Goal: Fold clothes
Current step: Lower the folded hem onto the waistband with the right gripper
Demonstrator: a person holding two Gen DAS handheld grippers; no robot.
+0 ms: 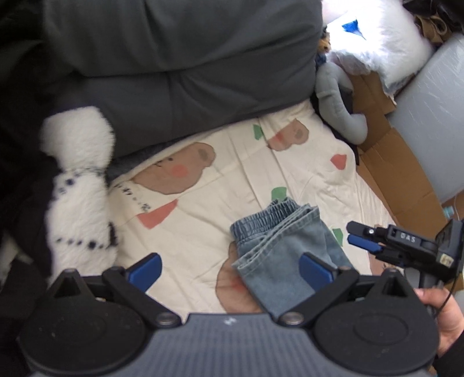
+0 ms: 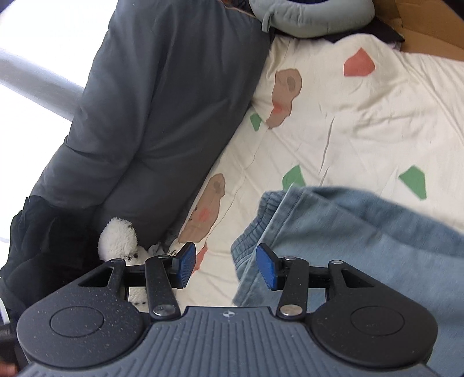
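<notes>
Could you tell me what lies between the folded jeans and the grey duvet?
Only bare bear-print sheet: in both wrist views nothing rests on it between the jeans and the duvet.

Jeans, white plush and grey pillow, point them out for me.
Jeans [image 1: 278,232], left wrist view, folded denim below the waistband.
White plush [image 1: 76,185], left wrist view, fluffy middle.
Grey pillow [image 2: 313,17], right wrist view, curved body.
</notes>
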